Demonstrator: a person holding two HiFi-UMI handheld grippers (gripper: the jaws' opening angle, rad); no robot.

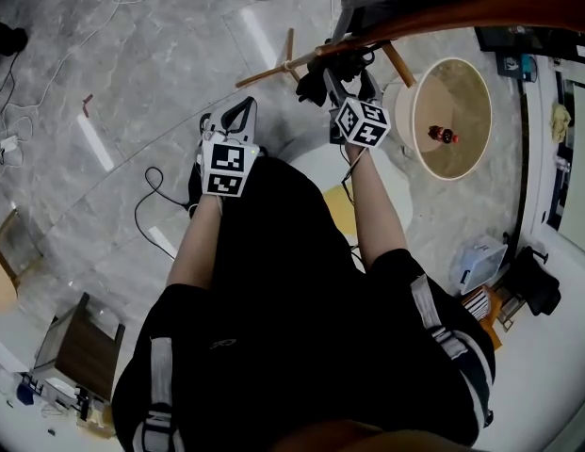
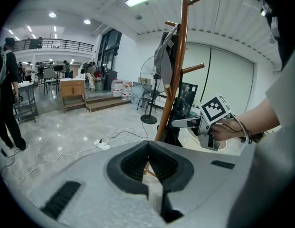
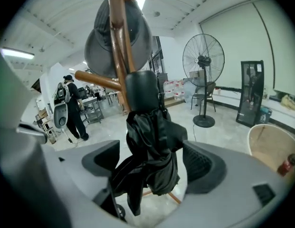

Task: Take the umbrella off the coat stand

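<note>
The left tongs (image 2: 148, 144) are pressed together with nothing in them. They are held low and to the left of the coat stand (image 2: 176, 80), apart from it.

The umbrella (image 3: 149, 141) is folded, black, and hangs against the brown wooden pole just under a side peg, with a grey hat (image 3: 137, 32) on the pegs above it. Its cloth droops in loose, unfastened folds. It looks light, soft and probably slick, so a pinch on the fabric alone would likely slide or only bunch it up. The firmer, rounded black part at the top, close to the peg, or the shaft inside the bundle, looks the better place to take hold, followed by a lift up and clear of the peg.

The right tongs (image 3: 152, 160) stand wide, one pad on either side of the hanging folds. Neither pad presses on them, so nothing is gripped yet.

The stand rests on a glossy grey marble-tile floor (image 1: 132, 83), with cables (image 1: 151, 196) trailing across it to the left. To the right are a pedestal fan (image 3: 203, 61) and a round tub (image 1: 473, 163) holding a red bottle (image 1: 443, 135). The room is a large open hall, and a person stands at the far left.
</note>
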